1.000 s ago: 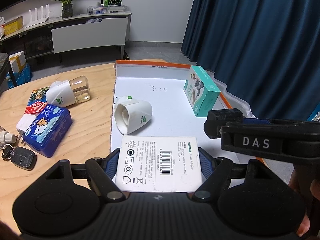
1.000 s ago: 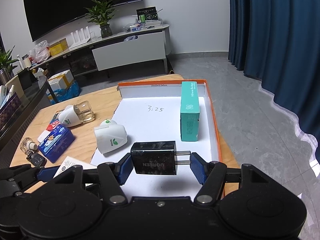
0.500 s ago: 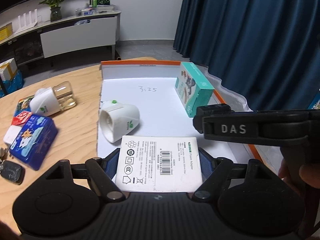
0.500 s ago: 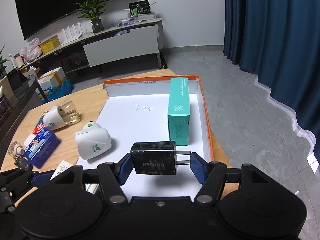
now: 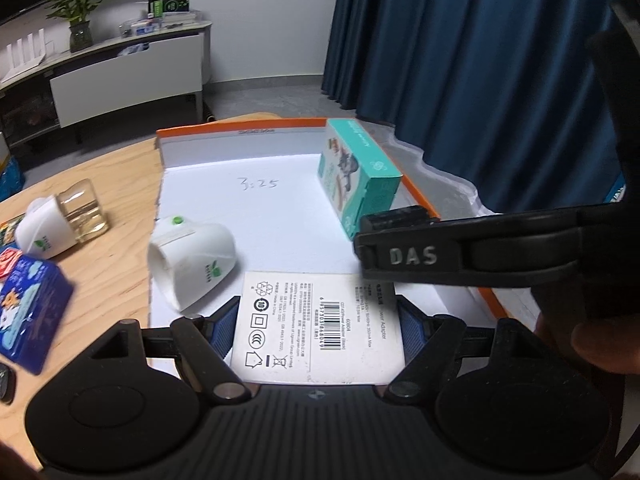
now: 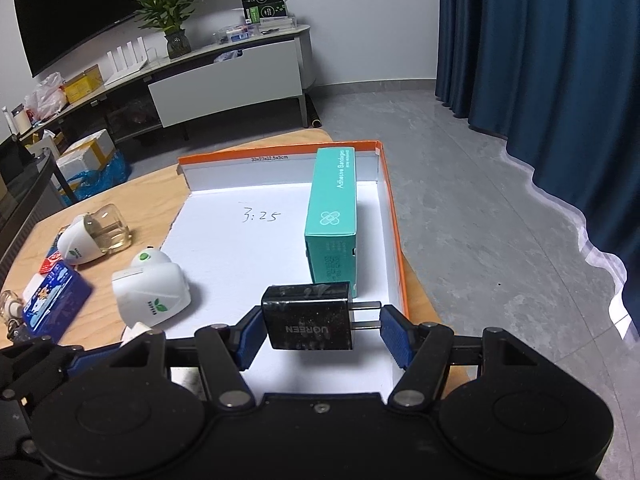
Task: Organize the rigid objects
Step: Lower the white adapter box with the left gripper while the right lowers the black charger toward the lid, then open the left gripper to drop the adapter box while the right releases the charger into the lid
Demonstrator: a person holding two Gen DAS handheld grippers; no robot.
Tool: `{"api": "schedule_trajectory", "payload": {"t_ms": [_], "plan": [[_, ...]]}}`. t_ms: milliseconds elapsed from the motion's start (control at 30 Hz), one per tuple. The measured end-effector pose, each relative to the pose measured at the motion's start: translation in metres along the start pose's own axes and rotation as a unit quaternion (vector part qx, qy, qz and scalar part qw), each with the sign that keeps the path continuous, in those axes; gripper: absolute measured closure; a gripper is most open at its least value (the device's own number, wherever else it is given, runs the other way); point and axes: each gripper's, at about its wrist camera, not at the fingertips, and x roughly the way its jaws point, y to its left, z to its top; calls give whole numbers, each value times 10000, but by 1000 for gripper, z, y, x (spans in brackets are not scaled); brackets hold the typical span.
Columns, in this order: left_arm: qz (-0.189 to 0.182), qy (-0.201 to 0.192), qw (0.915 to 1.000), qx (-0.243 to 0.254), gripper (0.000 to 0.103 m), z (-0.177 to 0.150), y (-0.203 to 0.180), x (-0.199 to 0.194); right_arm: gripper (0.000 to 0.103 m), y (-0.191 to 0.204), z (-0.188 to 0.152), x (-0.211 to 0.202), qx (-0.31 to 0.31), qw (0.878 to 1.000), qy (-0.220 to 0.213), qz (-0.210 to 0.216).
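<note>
My left gripper [image 5: 316, 320] is shut on a white adapter box [image 5: 316, 328] with a barcode label, held over the near part of the orange-edged tray [image 5: 240, 132]. My right gripper [image 6: 320, 332] is shut on a black charger plug [image 6: 310, 322], its prongs against the right pad, above the tray's [image 6: 394, 232] near right corner. In the left wrist view the right gripper's black arm [image 5: 460, 252] crosses just beyond the box. A teal bandage box [image 6: 332, 216] stands along the tray's right wall. A white plug-in device [image 5: 192, 264] lies at the tray's left edge.
On the wooden table [image 5: 116, 248] left of the tray lie a second white device with a clear bottle [image 5: 60, 220], a blue box [image 5: 28, 312] and a red packet [image 5: 8, 262]. A blue curtain [image 6: 540, 60] hangs to the right. A person's fingers [image 5: 596, 344] show at the right.
Both grippers have moved forward and slightly down over the tray with their loads. The teal box and white device now look closer. Neither grip has changed.
</note>
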Motion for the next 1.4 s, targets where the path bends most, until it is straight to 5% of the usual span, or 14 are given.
{"api": "schedule_trajectory", "payload": {"t_ms": [200,333,533,733,1167,1400], "plan": [[-43,43,10000,7,23,1,-3,10,28,0,1,5,-20,9999,18,-128],[-146,-6,9999,-87,10,0,-3,2,23,-2,2,-3,22,9999,-95,-132],[52,-187,9989,-419,6,-3,12,-25,21,4,3,-25,60,9993,-357,-115],[631,-293,9946,-767,5,-9,44,-57,20,28,2,-44,-24,9985,-509,178],[1582,-244,9747,-1561,5,-45,127,-107,20,107,-26,-51,-608,9948,-216,782],[2073,-263,9555,-2083,5,-67,180,-126,20,127,-32,-54,-830,9920,-186,933]]}}
